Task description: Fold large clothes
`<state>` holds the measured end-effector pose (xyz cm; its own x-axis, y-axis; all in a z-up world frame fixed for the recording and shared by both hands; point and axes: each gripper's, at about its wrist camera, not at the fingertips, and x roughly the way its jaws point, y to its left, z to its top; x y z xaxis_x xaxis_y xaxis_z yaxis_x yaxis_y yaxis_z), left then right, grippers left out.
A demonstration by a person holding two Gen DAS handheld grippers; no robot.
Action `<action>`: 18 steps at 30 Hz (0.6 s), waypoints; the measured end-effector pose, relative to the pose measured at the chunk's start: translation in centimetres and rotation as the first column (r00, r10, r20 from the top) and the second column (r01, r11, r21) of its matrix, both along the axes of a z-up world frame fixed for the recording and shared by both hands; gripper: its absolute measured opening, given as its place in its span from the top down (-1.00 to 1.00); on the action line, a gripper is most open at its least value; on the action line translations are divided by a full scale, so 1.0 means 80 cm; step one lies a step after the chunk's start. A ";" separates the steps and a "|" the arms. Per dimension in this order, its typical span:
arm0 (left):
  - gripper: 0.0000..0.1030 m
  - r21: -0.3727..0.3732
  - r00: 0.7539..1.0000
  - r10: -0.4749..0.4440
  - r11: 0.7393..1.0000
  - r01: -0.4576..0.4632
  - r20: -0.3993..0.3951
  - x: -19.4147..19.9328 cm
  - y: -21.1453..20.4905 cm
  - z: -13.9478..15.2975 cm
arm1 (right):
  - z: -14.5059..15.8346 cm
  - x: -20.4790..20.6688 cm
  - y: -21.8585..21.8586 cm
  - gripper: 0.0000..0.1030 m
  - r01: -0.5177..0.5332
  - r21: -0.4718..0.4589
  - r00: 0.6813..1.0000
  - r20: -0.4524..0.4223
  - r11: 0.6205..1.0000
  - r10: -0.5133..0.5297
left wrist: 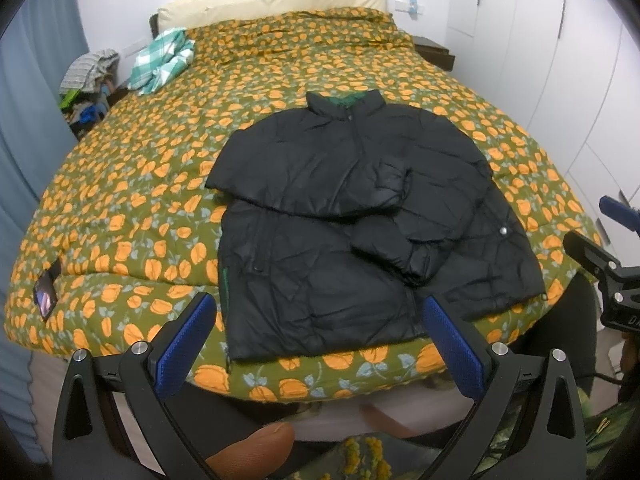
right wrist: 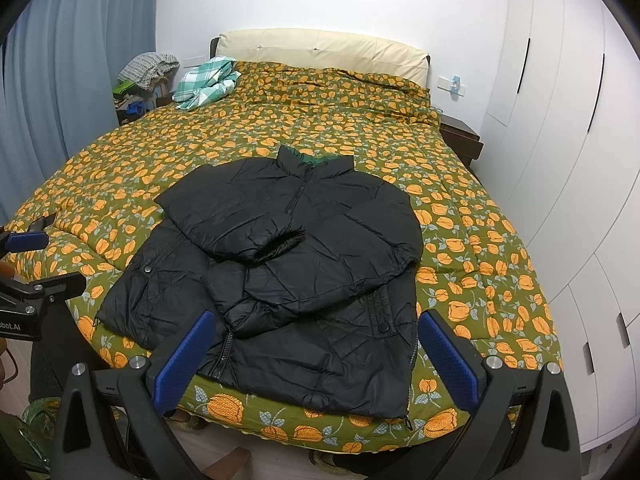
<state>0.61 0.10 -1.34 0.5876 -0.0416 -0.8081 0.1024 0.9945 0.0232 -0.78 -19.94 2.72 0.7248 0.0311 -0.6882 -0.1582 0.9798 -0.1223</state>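
A: Centre of both views: black puffer jacket (left wrist: 360, 216), lying flat on the bed (left wrist: 120, 200), collar toward the upper part of the frame, hem at the near edge of the mattress. Both sleeves folded across the chest, cuffs meeting near the middle.

B: Lower foreground, left wrist view: left hand-held gripper (left wrist: 320, 344), jaws spread wide, blue pads (left wrist: 184, 348) either side of the jacket hem, nothing between them. Apart from the fabric or touching it: cannot tell.

A: Lower foreground, right wrist view: right hand-held gripper (right wrist: 316, 356), likewise spread wide and empty, poised over the hem. Same gripper also visible at the right edge of the left wrist view.

B: Bottom centre of the left wrist view: a fingertip (left wrist: 256, 448) of the person, below the gripper frame.

A: Bed cover: green quilt printed with orange flowers, spread over the whole mattress. Upper centre: cream headboard (right wrist: 320, 50).

B: Upper left of both views: teal-and-white checked cloth (right wrist: 208, 82), crumpled on the quilt near the headboard, well apart from the jacket. Further left, off the bed: a pile of mixed clothes (right wrist: 140, 76) beside the blue curtain (right wrist: 72, 60).

A: Right side of both views: white wardrobe doors (right wrist: 560, 140); dark nightstand (right wrist: 460, 136) between wardrobe and bed.
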 end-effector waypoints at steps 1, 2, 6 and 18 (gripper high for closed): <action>-0.99 -0.002 1.000 0.001 1.000 -0.001 -0.002 0.000 0.000 0.000 | 0.000 0.000 0.000 -1.00 0.000 0.000 1.000 0.000 1.000 0.000; -0.99 -0.003 1.000 0.001 1.000 -0.001 -0.005 0.001 0.001 -0.001 | 0.000 0.000 0.000 -1.00 0.000 -0.001 1.000 0.000 1.000 0.000; -0.99 -0.010 1.000 0.004 1.000 -0.004 -0.016 0.002 0.003 -0.004 | -0.002 0.001 0.001 -1.00 0.000 -0.003 1.000 -0.005 1.000 0.000; -0.99 -0.011 1.000 0.002 1.000 -0.003 -0.014 0.002 0.003 -0.005 | -0.003 0.002 0.000 -1.00 0.000 -0.003 1.000 -0.006 1.000 0.000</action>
<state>0.76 0.30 -1.74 0.5763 -0.0492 -0.8157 0.1002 0.9949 0.0108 -0.64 -19.90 2.50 0.7209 0.0286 -0.6924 -0.1588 0.9794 -0.1248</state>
